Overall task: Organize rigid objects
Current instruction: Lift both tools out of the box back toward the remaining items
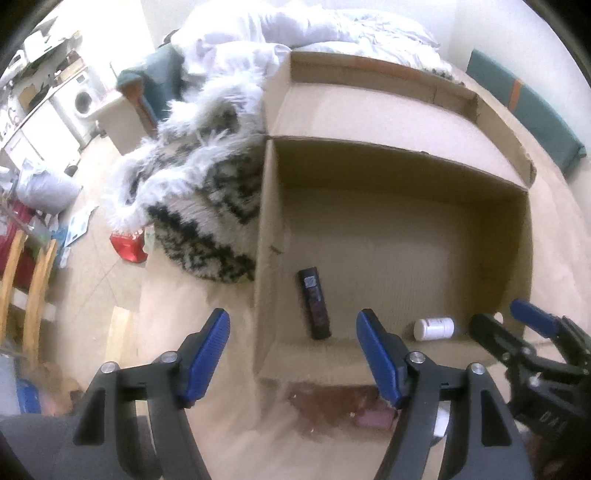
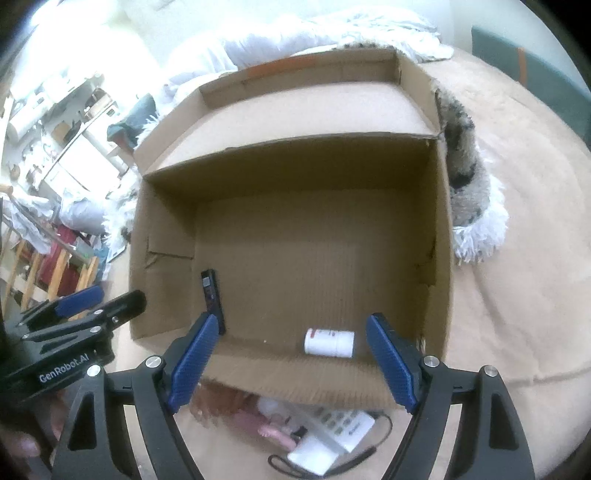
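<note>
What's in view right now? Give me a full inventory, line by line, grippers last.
Cardboard box: one, brown, open on the beige bed cover.
Black remote: one, lying flat in the box by its left wall.
White bottle: one, on its side in the box near the front wall.
White keypad device: one, on the cover in front of the box, with a black cord.
Pink item: one, blurred, beside that device.
Shaggy blanket: one, white and black, left of the box.
White bedding: bunched beyond the box.
Left gripper: blue pads, open, empty.
Right gripper: blue pads, open, empty.
</note>
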Motion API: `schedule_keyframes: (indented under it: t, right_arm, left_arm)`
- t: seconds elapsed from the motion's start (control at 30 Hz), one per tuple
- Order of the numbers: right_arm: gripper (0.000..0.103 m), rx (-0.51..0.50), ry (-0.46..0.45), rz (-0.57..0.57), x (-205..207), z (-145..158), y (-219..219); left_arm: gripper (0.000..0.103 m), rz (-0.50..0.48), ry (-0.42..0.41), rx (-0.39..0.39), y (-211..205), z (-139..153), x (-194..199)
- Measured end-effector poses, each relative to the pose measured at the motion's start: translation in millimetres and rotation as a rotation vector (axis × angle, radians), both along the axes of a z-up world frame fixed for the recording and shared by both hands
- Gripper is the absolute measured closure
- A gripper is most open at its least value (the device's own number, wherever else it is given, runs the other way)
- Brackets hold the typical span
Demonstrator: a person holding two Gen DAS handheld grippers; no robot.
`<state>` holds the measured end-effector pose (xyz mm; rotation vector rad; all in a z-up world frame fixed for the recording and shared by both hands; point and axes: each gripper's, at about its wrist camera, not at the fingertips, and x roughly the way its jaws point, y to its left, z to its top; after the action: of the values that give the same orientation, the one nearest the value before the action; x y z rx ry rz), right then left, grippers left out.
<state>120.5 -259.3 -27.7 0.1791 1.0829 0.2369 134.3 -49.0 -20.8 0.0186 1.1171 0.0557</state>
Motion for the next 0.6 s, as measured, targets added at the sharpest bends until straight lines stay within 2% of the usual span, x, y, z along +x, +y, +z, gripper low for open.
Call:
schedule_keyframes:
  t: [0.23, 0.4, 0.6]
  right_arm:
    - [0.016, -0.008, -0.013, -0.032, -31.3, 10.3, -0.7]
    - [0.016, -0.004, -0.032, -0.055, -55.7, 12.4, -5.9]
    - [0.016, 0.020, -0.041, -0.095, -75.6, -0.2, -15.8]
  left_arm:
    - [0.034, 0.021, -0.022, -0.030, 21.3, 1.0, -32.4]
    - [0.034, 0.054, 0.000, -0.059, 37.1, -13.1, -50.1]
    - [0.034, 0.076, -0.006, -0.075, 48.7, -31.4, -68.4]
